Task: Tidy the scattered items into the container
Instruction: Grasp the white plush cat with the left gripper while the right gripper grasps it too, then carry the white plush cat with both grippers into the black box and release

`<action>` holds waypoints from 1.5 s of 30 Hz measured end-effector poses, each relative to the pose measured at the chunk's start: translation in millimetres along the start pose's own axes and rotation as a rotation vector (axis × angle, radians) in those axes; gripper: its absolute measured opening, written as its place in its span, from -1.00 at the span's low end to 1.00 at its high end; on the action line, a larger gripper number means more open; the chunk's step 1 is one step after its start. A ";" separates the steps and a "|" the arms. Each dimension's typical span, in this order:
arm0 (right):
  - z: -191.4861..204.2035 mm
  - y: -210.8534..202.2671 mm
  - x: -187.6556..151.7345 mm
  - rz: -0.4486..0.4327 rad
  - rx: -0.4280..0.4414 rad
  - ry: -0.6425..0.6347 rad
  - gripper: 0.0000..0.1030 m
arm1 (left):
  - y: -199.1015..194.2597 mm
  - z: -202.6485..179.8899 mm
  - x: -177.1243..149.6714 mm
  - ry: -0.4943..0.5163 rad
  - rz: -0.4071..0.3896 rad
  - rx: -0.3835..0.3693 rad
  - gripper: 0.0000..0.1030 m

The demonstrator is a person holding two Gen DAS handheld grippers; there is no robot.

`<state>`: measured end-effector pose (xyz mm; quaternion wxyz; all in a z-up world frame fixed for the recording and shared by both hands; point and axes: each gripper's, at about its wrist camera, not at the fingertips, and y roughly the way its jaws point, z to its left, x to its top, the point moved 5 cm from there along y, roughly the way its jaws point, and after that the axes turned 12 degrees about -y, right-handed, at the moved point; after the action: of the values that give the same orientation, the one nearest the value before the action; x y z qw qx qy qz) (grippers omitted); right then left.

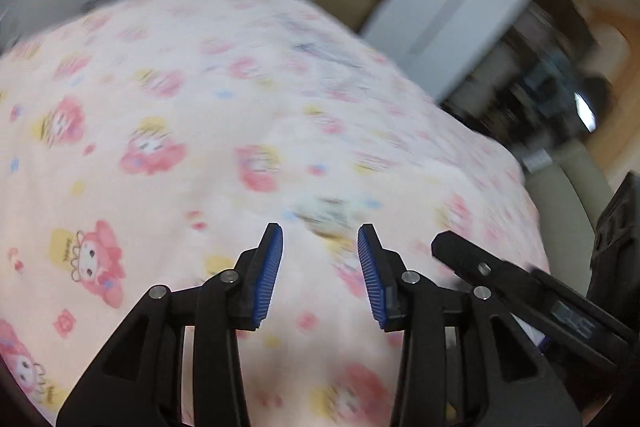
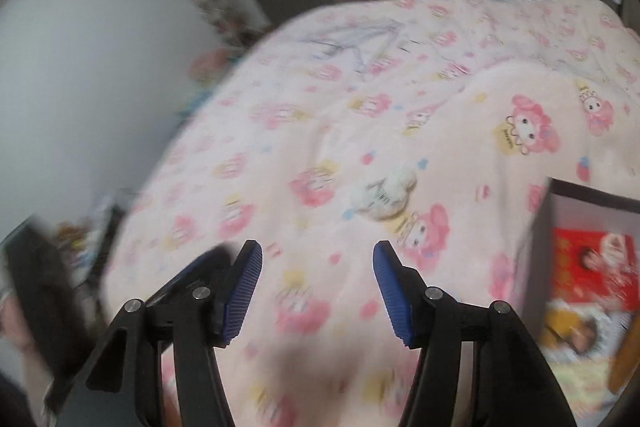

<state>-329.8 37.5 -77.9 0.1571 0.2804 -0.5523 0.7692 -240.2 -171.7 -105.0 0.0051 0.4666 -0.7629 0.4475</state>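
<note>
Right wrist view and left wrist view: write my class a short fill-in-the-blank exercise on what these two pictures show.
1. The blanket on the bed is mostly ____ in colour.
2. The pads of the right gripper are ____ in colour.
3. In the right wrist view, the grey container sits at the ____ edge of the picture.
4. Nothing is between the pads of the left gripper; it is ____.

Missing words: pink; blue; right; open
</note>
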 end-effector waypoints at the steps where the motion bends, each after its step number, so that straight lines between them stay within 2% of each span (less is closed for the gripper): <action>1: -4.3 23.1 3.7 0.023 -0.041 0.023 0.05 | 13.2 10.6 3.3 -0.027 0.009 0.000 -0.25; 4: -43.3 95.2 3.4 0.086 -0.220 0.162 0.05 | 68.7 36.6 9.1 -0.138 0.060 -0.038 -0.25; 7: -92.4 132.1 -10.1 0.101 -0.284 0.374 0.05 | 125.8 41.2 9.4 -0.185 0.146 -0.058 -0.25; 9: -112.4 144.9 -15.7 0.068 -0.257 0.479 0.05 | 164.4 35.6 7.5 -0.171 0.203 -0.027 -0.25; 12: -121.7 158.7 -14.4 0.003 -0.189 0.474 0.05 | 204.2 23.2 4.5 -0.185 0.269 -0.065 -0.25; 13: -121.5 159.2 -14.5 -0.028 -0.174 0.455 0.05 | 211.3 18.0 4.0 -0.163 0.279 -0.072 -0.20; 14: -121.4 160.5 -14.6 -0.051 -0.154 0.422 0.05 | 222.1 13.5 4.2 -0.143 0.276 -0.061 -0.05; 15: -123.9 161.9 -18.4 -0.072 -0.163 0.412 0.06 | 227.9 13.0 4.8 -0.150 0.285 -0.055 0.03; 17: -127.4 168.2 -27.8 -0.096 -0.144 0.389 0.08 | 248.3 12.5 2.7 -0.205 0.358 -0.109 0.22; 19: -127.2 174.5 -32.5 -0.097 -0.122 0.371 0.12 | 260.5 13.2 0.5 -0.227 0.407 -0.108 0.14; 20: -126.7 177.0 -32.3 -0.095 -0.112 0.366 0.12 | 262.0 12.5 -1.0 -0.219 0.414 -0.095 0.03; 21: -126.2 178.6 -30.9 -0.093 -0.093 0.366 0.12 | 262.5 11.3 -2.9 -0.220 0.423 -0.112 -0.19; 22: -124.3 180.9 -29.8 -0.075 -0.074 0.361 0.12 | 260.1 10.0 -3.5 -0.229 0.430 -0.129 -0.40; 23: -121.5 181.9 -30.6 -0.069 -0.052 0.352 0.12 | 254.9 10.9 -3.3 -0.234 0.426 -0.137 -0.50; 25: -114.1 180.2 -33.1 -0.065 -0.008 0.318 0.10 | 240.1 12.9 -1.8 -0.204 0.400 -0.136 -0.56; 26: -110.0 179.5 -32.8 -0.066 0.010 0.301 -0.04 | 232.7 13.7 -0.9 -0.196 0.398 -0.148 -0.59; 27: -104.4 176.0 -33.8 -0.067 0.041 0.291 -0.18 | 223.5 15.3 -0.9 -0.191 0.396 -0.164 -0.60; 31: -87.9 163.1 -33.9 -0.066 0.119 0.282 -0.24 | 175.3 26.7 -4.7 -0.174 0.382 -0.215 -0.61; 34: -65.7 151.0 -35.7 -0.050 0.167 0.230 -0.26 | 146.0 38.1 -4.6 -0.197 0.361 -0.240 -0.61; 39: -25.2 107.1 -45.2 -0.061 0.203 0.104 -0.28 | 91.2 49.3 -8.0 -0.228 0.336 -0.297 -0.61; 42: -12.1 75.4 -48.9 -0.071 0.217 0.059 -0.31 | 57.8 39.6 -11.1 -0.212 0.327 -0.332 -0.61; 45: -9.3 35.4 -48.0 -0.103 0.224 0.041 -0.31 | 26.4 10.7 -14.9 -0.159 0.311 -0.384 -0.61</action>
<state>-313.7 37.4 -136.0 0.1752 0.3083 -0.4443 0.8227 -246.4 -164.2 -135.6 -0.0354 0.3678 -0.8944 0.2519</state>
